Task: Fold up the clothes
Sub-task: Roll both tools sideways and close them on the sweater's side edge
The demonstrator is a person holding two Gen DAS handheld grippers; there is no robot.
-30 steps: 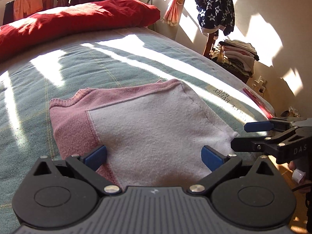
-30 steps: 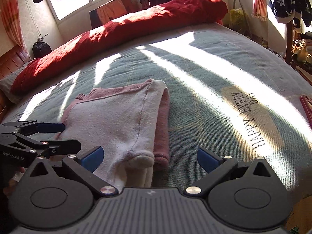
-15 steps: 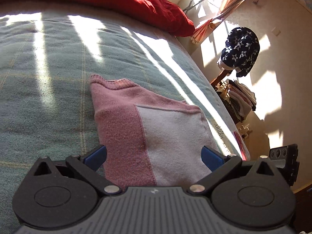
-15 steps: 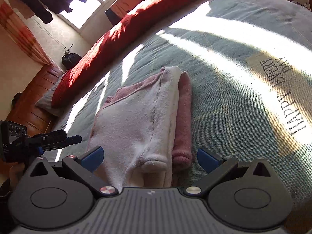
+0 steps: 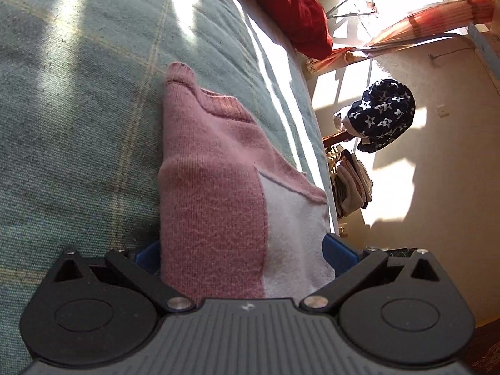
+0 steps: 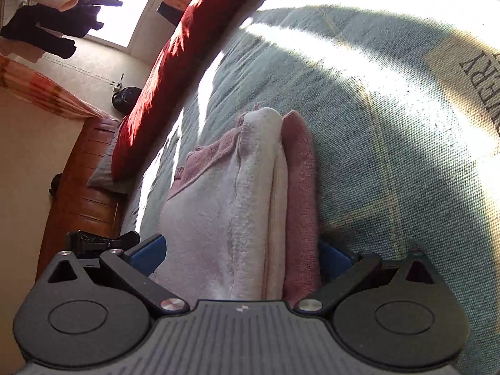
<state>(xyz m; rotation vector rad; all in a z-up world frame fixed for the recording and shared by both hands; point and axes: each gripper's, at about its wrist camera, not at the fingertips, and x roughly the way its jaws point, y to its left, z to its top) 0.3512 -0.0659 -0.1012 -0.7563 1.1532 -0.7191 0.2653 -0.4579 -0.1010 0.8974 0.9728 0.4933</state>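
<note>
The folded pink and white knitted sweater [image 5: 218,206] lies on the bed [image 5: 78,125] with the grey-green checked cover, near the bed's near edge. The left gripper [image 5: 242,254] has its blue-padded fingers [image 5: 339,250] spread wide either side of the sweater's near end; the right gripper [image 6: 242,253] straddles the stacked layers [image 6: 250,203] likewise, fingers [image 6: 147,251] wide apart, gripping nothing yet.

Judging by this, the risk is that closing now pinches only the top layers, so the bundle sags open or drags the cover when lifted. The tilted approach could also push the fold askew.

Printed on the cover, only "VERY" [image 6: 478,72] reads, cut at the frame edge.
</note>
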